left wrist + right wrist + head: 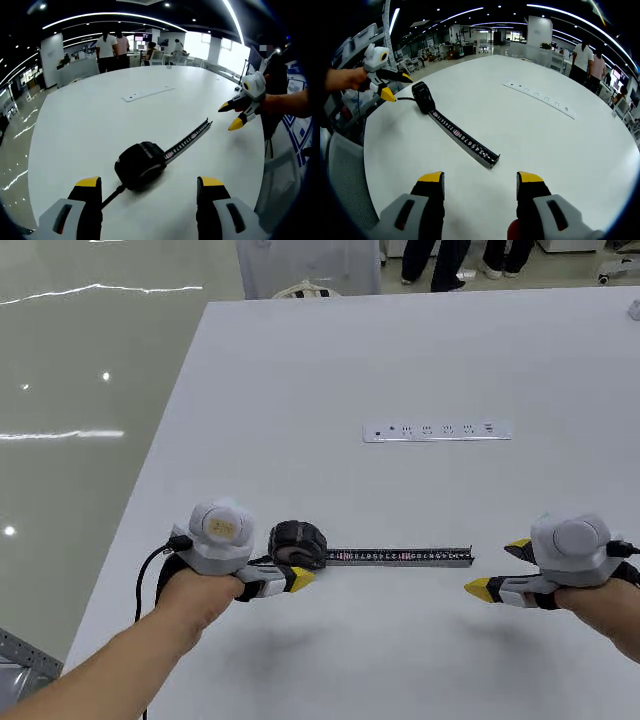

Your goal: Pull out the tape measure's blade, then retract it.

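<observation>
Tape measure (297, 543) is a chunky rounded black case, rubbery-looking, lying on a smooth matte white table (400, 360). Its dark blade (400, 557) is a flat, narrow strip with printed numbers, stretched out flat across the top toward the right. A slim white power strip (437, 430) sits farther back. Left gripper (150, 182) has its yellow-tipped jaws spread wide, case just ahead of them, nothing clamped. Right gripper (481, 176) is wide open too, empty, near the blade's end but not touching it.
</observation>
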